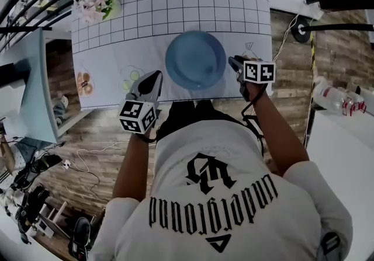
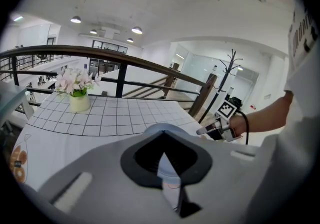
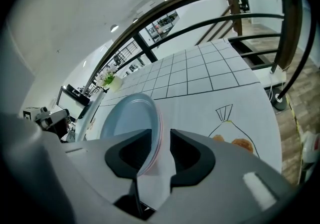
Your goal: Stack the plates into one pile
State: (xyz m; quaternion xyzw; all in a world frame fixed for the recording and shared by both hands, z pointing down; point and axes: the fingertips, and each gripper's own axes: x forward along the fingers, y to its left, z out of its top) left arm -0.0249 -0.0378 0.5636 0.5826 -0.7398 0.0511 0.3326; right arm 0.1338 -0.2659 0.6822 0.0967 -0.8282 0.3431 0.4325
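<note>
1. Head view: a pile of plates [image 1: 196, 58], with a blue one on top, lies on the white gridded cloth [image 1: 117, 44] near the table's front edge, between the two grippers.
2. The right gripper [image 1: 235, 62] is at the pile's right rim.
3. The left gripper [image 1: 156, 75] points at the pile's near-left rim from just beside it. I cannot tell whether it touches.
4. Right gripper view: the right gripper's [image 3: 161, 135] jaws stand wide apart with the pile's rim [image 3: 150, 153] between them. A pink edge shows under the blue plate. A strip of cloth shows between the rim and the right-hand jaw, so the pads are not pressing on it.
5. Left gripper view: the left gripper's [image 2: 162, 154] jaws meet at their tips and hold nothing. The blue rim [image 2: 162, 129] shows just beyond them.
6. A pot of pale flowers [image 1: 96, 3] stands at the cloth's far left corner, well apart from the pile.
</note>
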